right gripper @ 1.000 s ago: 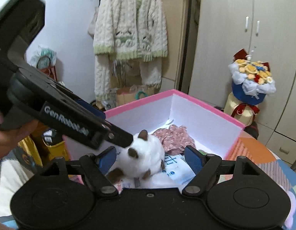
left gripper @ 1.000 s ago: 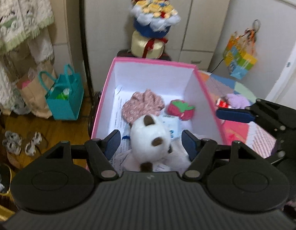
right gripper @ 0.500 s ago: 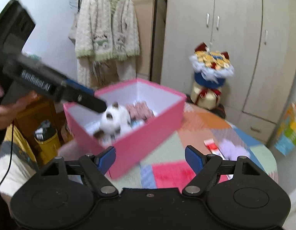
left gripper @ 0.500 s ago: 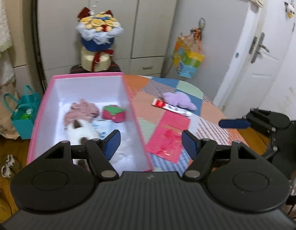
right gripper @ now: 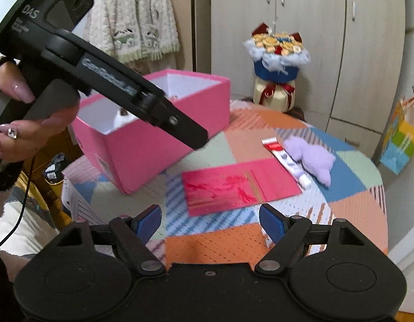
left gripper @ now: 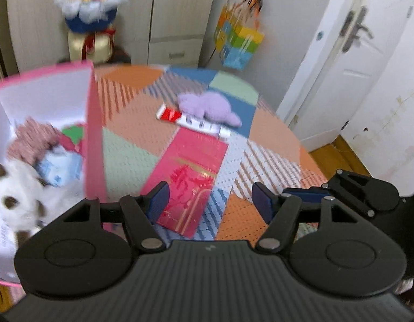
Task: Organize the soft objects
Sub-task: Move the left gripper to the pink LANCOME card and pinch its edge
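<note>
A purple plush toy [left gripper: 207,106] [right gripper: 311,155] lies on the patchwork table beside a red-and-white tube [left gripper: 191,120] [right gripper: 284,158]. The pink box [left gripper: 93,134] [right gripper: 153,155] holds a white plush toy [left gripper: 16,187], a strawberry plush [left gripper: 72,136] and a floral cloth piece [left gripper: 32,139]. My left gripper [left gripper: 211,198] hovers over a red envelope [left gripper: 188,177] [right gripper: 233,185]; its jaws are closing with nothing between them. My right gripper [right gripper: 211,221] is open and empty above the table's near side. A hand [right gripper: 32,123] holds the left gripper, which stretches across the box in the right wrist view.
A flower bouquet [left gripper: 91,0] [right gripper: 276,53] stands behind the table by the wardrobe. A coloured gift bag [left gripper: 238,43] hangs on the wall, with a white door [left gripper: 354,53] to its right. A knitted cardigan [right gripper: 131,16] hangs at the back left.
Both grippers have swung away from the box interior and the white plush toy, toward the table's open side. The purple plush and the red envelope now lie ahead of them.
</note>
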Tool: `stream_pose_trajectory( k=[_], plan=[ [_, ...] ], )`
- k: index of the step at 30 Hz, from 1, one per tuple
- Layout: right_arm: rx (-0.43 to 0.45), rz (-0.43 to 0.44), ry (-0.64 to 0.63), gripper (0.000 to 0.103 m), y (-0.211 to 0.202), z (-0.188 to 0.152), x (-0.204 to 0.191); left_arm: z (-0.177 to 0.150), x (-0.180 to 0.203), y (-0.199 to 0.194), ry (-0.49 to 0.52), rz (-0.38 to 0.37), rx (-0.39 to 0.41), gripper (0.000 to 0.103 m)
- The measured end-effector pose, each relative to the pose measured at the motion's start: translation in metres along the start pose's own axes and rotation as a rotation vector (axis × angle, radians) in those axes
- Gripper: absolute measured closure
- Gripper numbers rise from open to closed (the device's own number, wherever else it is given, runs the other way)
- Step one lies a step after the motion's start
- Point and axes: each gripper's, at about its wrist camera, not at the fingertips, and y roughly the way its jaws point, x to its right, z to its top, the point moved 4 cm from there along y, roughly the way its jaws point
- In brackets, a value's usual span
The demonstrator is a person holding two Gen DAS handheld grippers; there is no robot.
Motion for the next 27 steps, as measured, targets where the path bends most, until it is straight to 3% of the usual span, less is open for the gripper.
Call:
stream_pose_trajectory(
  k=[6,10,17,23,27],
  plan=[
    [0.001,-0.048,-0.017,0.019,0.034,-0.007,0.007,0.008,-0.010,0.056,-0.053,0.110,-0.042,0.037],
    [0.007,-0.037,0.003,0.019,0.059,-0.010,0.009,0.012,-0.026,0.086,-0.136,0.127,-0.082,0.037],
    [0.006,-0.070,-0.028,0.011,0.085,-0.013,0.001,0.014,-0.044,0.109,-0.209,0.224,-0.082,0.035],
    [-0.008,-0.076,-0.042,0.011,0.096,-0.014,0.000,0.012,-0.053,0.107,-0.269,0.185,-0.089,0.033],
    [-0.020,-0.103,-0.033,0.010,0.097,-0.018,0.003,0.003,-0.046,0.100,-0.302,0.049,-0.134,0.034]
  ],
)
